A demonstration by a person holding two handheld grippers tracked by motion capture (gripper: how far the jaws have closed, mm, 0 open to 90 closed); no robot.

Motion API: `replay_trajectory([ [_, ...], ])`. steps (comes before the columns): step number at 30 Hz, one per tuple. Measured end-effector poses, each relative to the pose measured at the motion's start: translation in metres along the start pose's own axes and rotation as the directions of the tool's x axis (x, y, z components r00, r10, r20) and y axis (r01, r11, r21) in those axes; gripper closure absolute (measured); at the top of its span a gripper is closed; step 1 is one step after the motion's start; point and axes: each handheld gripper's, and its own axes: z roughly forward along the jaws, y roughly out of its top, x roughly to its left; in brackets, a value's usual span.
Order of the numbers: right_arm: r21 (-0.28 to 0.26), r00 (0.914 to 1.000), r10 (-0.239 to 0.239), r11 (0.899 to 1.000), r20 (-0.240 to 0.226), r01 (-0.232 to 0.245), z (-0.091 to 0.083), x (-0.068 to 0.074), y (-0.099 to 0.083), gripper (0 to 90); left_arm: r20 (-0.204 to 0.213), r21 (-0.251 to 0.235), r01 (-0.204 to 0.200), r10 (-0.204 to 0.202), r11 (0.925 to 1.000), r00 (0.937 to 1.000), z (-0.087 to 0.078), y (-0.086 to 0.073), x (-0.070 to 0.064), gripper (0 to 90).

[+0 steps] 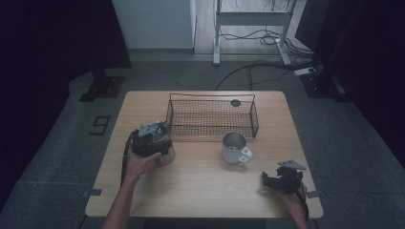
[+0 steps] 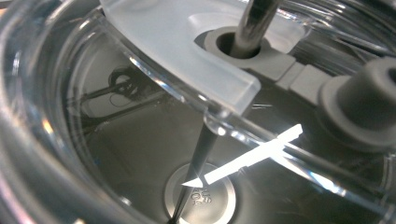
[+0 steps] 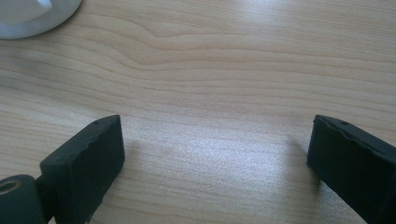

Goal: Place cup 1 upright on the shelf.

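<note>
A clear lidded tumbler (image 1: 167, 154) stands at the table's left, just in front of the wire basket (image 1: 212, 125). My left gripper (image 1: 152, 139) sits right over and against it, and its jaws are hidden. The left gripper view looks down at close range through the tumbler's frosted lid (image 2: 173, 42), with a metal straw (image 2: 252, 23) through a hole and a round metal base (image 2: 201, 198) below. A white mug (image 1: 234, 148) with a metal inside stands mid-table; its base (image 3: 28, 18) also shows. My right gripper (image 1: 268, 180) (image 3: 215, 135) rests open and empty near the front right corner.
The black wire basket stands at the back centre with a small dark round thing (image 1: 235, 102) at its far right. Bare wood table (image 1: 200, 186) stretches between the hands. Dark curtains, a desk frame and cables on the floor lie beyond the table.
</note>
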Motion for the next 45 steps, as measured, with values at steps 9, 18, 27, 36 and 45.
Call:
replay_trajectory([
  [9, 0.002, 1.0, -0.003, 1.0, -0.002, 0.003, 0.0, 0.0, 0.0, 3.6, -0.008, -0.022, 0.005, -0.005, 0.9998, 1.0, -0.01, 0.007, -0.009, 3.8],
  [18, 0.002, 0.9999, -0.012, 1.0, -0.009, 0.012, 0.002, -0.001, 0.002, 3.6, -0.005, -0.029, 0.015, -0.015, 0.9995, 0.9999, -0.014, 0.011, -0.011, 3.9],
  [27, 0.0, 0.9999, -0.009, 1.0, -0.006, 0.009, 0.002, -0.001, 0.002, 4.2, 0.007, -0.051, 0.013, -0.013, 0.9986, 0.9999, -0.021, 0.02, -0.013, 3.9],
  [36, -0.005, 1.0, -0.005, 1.0, -0.003, 0.005, 0.002, -0.001, 0.002, 5.4, 0.014, -0.067, 0.016, -0.015, 0.9976, 0.9998, -0.029, 0.029, -0.014, 3.9],
  [45, -0.005, 1.0, -0.004, 1.0, -0.002, 0.004, 0.002, -0.001, 0.002, 5.6, 0.013, -0.08, 0.038, -0.037, 0.9961, 0.9992, -0.035, 0.037, -0.013, 3.9],
])
